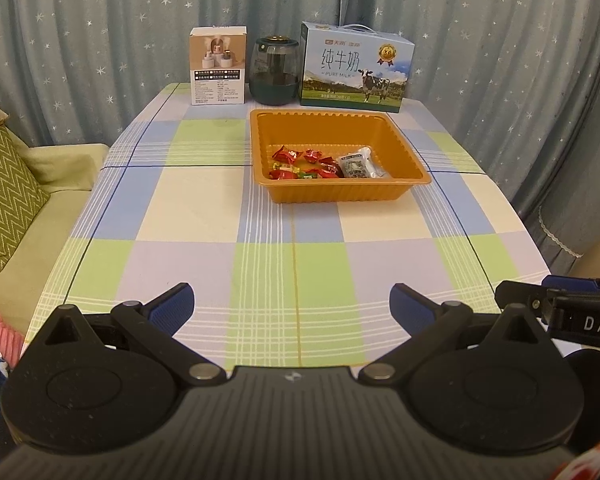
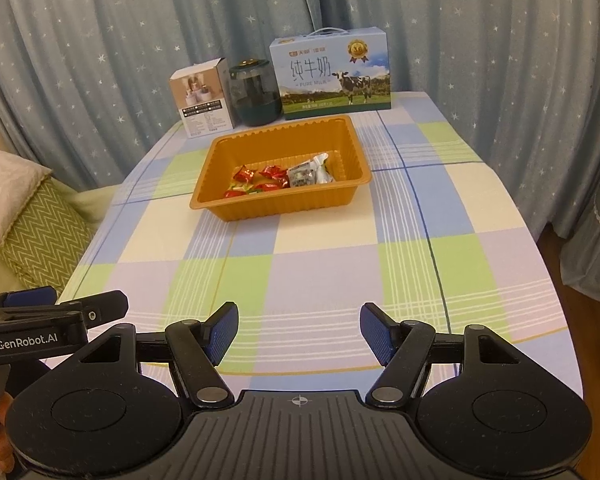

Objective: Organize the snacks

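Note:
An orange plastic tray stands on the far half of the checked table. Inside it lie several red-wrapped candies and a grey and white snack packet. My left gripper hovers over the near edge of the table, open, with nothing between its blue pads. My right gripper hovers beside it, also open and empty. Each gripper shows at the edge of the other's view, the right gripper and the left gripper.
Behind the tray stand a small white carton, a dark glass jar and a blue milk box. A sofa with a green cushion lies left of the table. Star-patterned curtains hang behind.

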Action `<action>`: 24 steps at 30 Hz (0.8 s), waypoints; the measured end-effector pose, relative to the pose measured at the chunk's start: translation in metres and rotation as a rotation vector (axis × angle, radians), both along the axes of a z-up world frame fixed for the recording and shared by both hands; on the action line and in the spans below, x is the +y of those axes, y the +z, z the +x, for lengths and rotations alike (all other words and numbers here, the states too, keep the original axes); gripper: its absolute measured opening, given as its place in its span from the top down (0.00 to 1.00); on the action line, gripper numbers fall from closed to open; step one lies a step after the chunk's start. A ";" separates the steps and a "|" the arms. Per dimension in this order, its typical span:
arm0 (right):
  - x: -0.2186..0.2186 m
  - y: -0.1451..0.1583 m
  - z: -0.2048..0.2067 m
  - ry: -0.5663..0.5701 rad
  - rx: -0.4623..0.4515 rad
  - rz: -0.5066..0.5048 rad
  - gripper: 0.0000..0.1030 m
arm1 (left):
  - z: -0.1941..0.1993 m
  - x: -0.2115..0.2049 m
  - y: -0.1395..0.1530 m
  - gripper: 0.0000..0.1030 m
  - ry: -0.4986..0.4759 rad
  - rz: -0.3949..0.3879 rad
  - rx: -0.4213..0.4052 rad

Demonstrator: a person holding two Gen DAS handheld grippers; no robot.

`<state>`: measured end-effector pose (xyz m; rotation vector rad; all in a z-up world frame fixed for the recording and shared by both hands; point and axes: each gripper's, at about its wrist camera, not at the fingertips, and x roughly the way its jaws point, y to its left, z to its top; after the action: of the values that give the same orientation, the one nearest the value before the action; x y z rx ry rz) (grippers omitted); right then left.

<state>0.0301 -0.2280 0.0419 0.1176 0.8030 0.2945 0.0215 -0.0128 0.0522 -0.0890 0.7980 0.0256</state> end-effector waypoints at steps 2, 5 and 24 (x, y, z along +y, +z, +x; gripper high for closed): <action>-0.001 0.001 0.001 -0.002 0.001 0.002 0.35 | 0.000 -0.001 0.001 0.00 -0.002 0.002 -0.003; -0.001 0.002 0.001 -0.003 -0.001 0.004 0.35 | 0.001 -0.003 0.002 0.00 -0.006 0.002 -0.006; 0.001 0.004 0.001 -0.004 -0.004 0.008 0.35 | 0.001 -0.004 0.003 0.00 -0.010 0.002 -0.008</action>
<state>0.0315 -0.2275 0.0457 0.1262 0.7972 0.2945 0.0226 -0.0167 0.0550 -0.0837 0.7908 0.0166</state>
